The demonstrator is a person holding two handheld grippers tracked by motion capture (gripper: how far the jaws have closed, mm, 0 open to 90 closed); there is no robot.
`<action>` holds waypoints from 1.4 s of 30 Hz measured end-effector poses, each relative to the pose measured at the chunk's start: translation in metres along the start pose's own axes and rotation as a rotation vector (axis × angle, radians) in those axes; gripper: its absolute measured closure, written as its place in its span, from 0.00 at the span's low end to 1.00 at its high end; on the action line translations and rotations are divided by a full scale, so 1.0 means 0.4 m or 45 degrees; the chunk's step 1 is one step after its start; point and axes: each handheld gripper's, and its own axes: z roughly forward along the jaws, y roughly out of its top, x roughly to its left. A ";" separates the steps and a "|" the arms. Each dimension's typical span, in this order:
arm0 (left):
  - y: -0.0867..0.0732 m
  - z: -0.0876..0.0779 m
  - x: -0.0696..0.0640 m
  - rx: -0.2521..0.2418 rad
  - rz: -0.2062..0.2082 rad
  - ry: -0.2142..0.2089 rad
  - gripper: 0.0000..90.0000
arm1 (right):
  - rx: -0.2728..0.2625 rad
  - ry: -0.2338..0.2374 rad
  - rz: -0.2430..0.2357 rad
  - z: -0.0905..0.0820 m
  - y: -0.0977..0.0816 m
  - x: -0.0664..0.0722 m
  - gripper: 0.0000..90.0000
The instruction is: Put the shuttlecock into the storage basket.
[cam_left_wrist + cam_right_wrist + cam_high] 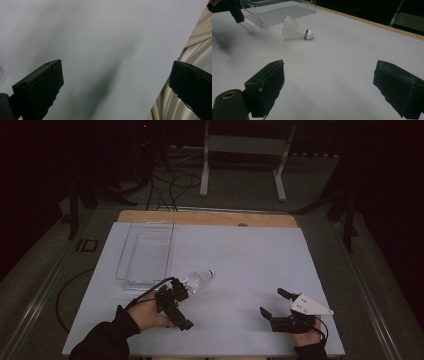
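Shuttlecock (200, 280) lies on its side on the white table (250, 265), left of centre, just beyond the near right corner of the clear tray (146, 252). Long axis runs near-left to far-right in the high view: rounded white cork head points far-right, feather skirt points near-left toward the left claw. In the right gripper view the shuttlecock (295, 32) shows a white feathered cone flaring away from a smooth cork tip, with a blue band behind the tip.

Left claw (182, 312): jaws spread wide, nothing between them. Its body sits just beside the skirt end of the shuttlecock; contact cannot be judged. In the left gripper view the left claw (116, 82) frames bare white table surface and the table's near edge.

Right claw (272, 302): near right of the table, well apart from the shuttlecock, jaws wide apart, empty; pads look matte black, rubbery.

Tray: transparent rigid plastic, rectangular, shallow walls, long side running near to far.
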 end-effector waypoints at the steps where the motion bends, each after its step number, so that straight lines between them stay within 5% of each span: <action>1: 0.010 0.005 0.003 0.006 0.004 0.002 0.00 | 0.000 0.001 -0.001 0.000 0.000 0.000 0.11; 14: 0.085 0.025 0.014 0.053 0.032 -0.015 0.00 | -0.002 0.006 0.001 -0.001 0.000 0.000 0.11; 25: 0.142 0.027 0.030 0.059 -0.007 0.003 0.02 | -0.001 0.008 0.002 0.000 -0.001 -0.001 0.11; 33: 0.180 0.022 0.058 0.005 -0.094 -0.003 0.11 | 0.003 0.018 0.007 0.001 -0.001 -0.001 0.11; 42: 0.209 0.044 0.097 0.040 -0.187 0.038 0.23 | -0.010 0.006 0.009 -0.002 0.000 -0.001 0.11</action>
